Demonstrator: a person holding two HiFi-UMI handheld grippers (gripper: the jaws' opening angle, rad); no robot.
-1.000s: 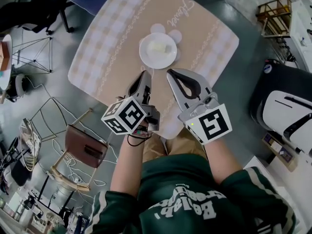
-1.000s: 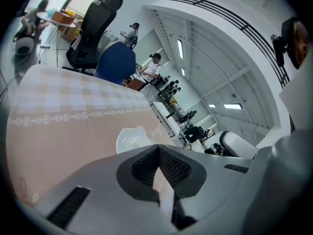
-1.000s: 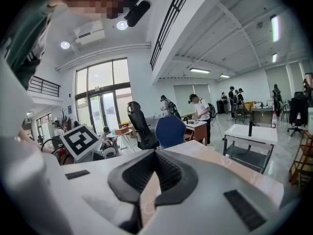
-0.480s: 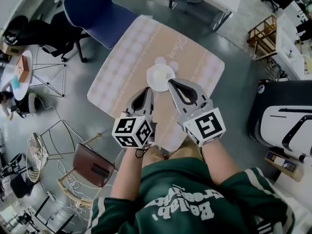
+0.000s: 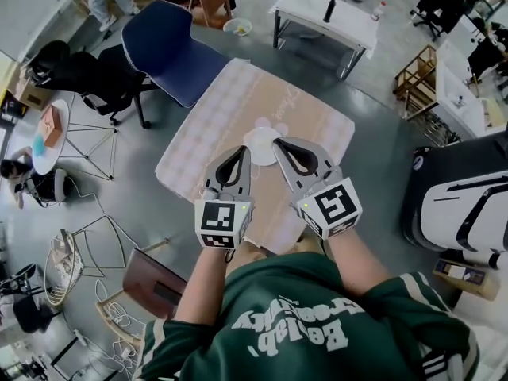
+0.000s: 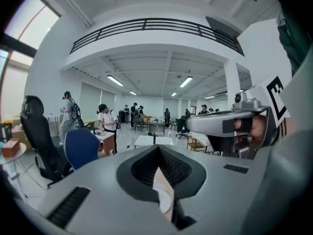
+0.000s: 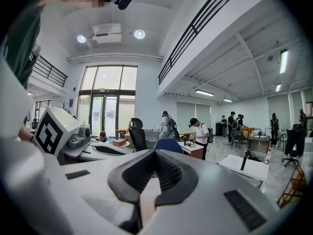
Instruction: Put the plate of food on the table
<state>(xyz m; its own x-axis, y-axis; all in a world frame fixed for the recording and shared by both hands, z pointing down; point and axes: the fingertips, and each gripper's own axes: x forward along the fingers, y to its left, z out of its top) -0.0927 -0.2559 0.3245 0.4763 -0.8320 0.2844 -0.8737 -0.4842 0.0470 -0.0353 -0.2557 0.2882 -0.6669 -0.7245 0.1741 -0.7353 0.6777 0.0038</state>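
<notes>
- Far on the left, a small round table (image 5: 55, 145) is seen with an orange box (image 5: 51, 124) on it, and a black office chair (image 5: 83, 74) is parked just beside it.
- Low on the left, a brown chair (image 5: 155, 284) is seen on the grey floor, well apart from the table.
- A blue chair (image 5: 163, 42) is placed near the far left corner of the table (image 5: 309, 125), which is covered with a pale checked cloth.
- The left gripper (image 5: 240, 151) is held up over the near part of the table. Its fingers are pressed together and nothing is gripped between them.
- The white plate (image 5: 260, 137) is set down on the table, near the middle of the cloth. Its near edge is hidden behind the tips of both grippers in the head view, and what is on it cannot be made out. A bit of the plate is also seen through the gap under the left fingers in the left gripper view.
- The right gripper (image 5: 278, 143) is held just beside the left one. Its fingers are closed too, and nothing is held in them.
- A white table (image 5: 325, 18) with a dark bottle (image 5: 329, 8) on it is seen well behind.
- A wooden rack (image 5: 417, 74) is placed further right.
- A big black and white machine (image 5: 464, 205) is seen at the right edge.
</notes>
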